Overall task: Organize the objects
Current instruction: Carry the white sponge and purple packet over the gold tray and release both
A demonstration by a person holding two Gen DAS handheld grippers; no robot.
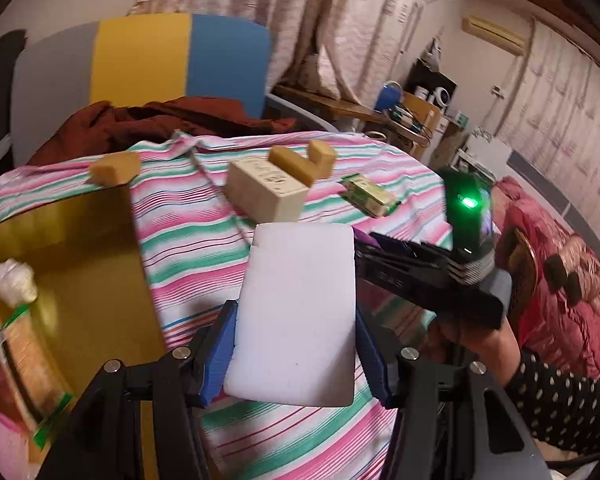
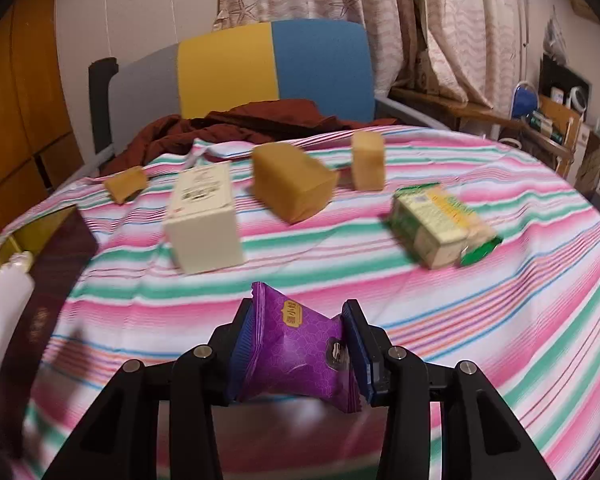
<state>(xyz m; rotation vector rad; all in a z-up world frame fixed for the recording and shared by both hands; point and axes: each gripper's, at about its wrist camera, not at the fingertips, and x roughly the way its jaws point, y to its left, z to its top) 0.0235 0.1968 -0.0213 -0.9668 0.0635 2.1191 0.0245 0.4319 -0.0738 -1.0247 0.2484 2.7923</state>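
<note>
Left gripper and right gripper (both angled downward) each grip something.

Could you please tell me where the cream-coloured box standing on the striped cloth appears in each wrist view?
Left wrist view: the cream-coloured box is upper centre, just beyond the white block held in the left gripper.
Right wrist view: the box is left of centre, beside a tan block.
Shared landmark: the yellow-and-blue chair back.

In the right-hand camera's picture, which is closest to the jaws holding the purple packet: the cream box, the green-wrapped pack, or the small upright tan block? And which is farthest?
1. Cream box: nearest, ahead and left of the right gripper.
2. Green-wrapped pack: next, ahead and right.
3. Small upright tan block: farthest, near the table's far edge.
</note>
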